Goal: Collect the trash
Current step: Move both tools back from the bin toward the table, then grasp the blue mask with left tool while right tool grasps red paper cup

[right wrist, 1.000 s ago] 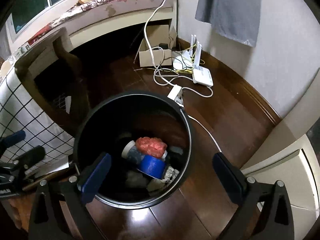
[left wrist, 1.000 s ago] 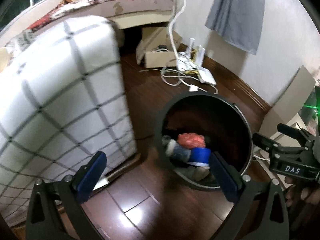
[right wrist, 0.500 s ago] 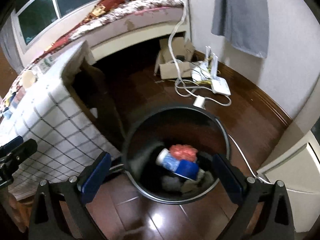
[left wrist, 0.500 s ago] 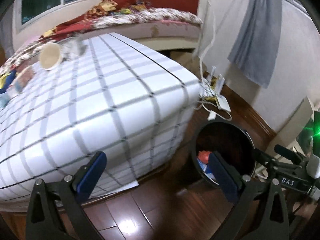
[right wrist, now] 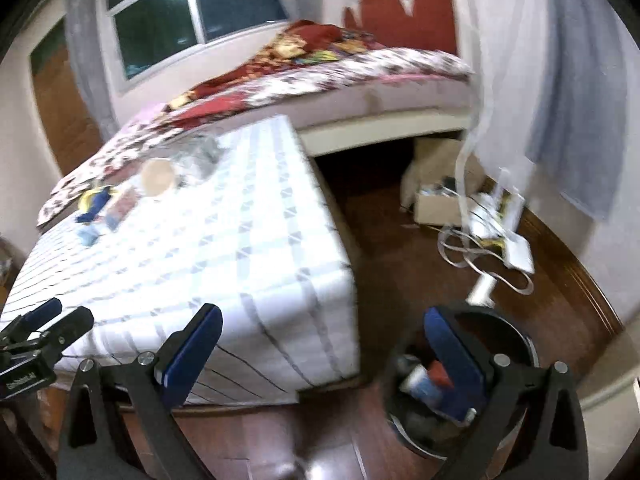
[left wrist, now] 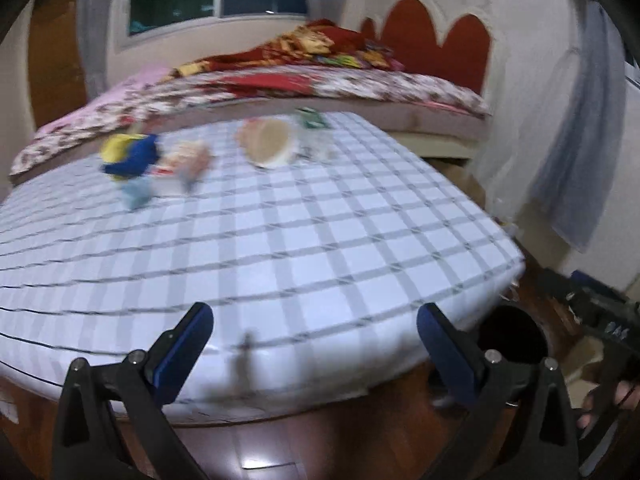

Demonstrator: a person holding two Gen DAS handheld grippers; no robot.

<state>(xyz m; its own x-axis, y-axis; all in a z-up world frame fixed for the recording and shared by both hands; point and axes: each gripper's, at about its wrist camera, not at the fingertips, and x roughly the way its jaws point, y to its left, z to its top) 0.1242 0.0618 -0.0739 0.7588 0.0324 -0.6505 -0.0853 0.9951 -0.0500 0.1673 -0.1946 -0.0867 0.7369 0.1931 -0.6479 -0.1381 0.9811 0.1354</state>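
Several pieces of trash lie on the far part of the checked table (left wrist: 320,248): a blue and yellow wrapper (left wrist: 128,156), a pale packet (left wrist: 188,166), a paper cup (left wrist: 268,146) on its side and a clear bottle (left wrist: 316,132). The cup also shows in the right wrist view (right wrist: 158,178). The black bin (right wrist: 516,340) stands on the floor at the table's right corner, with trash inside (right wrist: 424,384). My left gripper (left wrist: 316,344) is open and empty at the table's near edge. My right gripper (right wrist: 320,348) is open and empty between table corner and bin.
A bed (left wrist: 320,84) with a patterned cover lies behind the table. A cardboard box (right wrist: 436,204), white cables and a router (right wrist: 516,252) lie on the dark wood floor by the wall. A grey cloth (left wrist: 580,152) hangs on the right wall.
Both grippers have lifted and swung away from the bin toward the table. The left view now faces the table top and its trash. Both stay open and empty.
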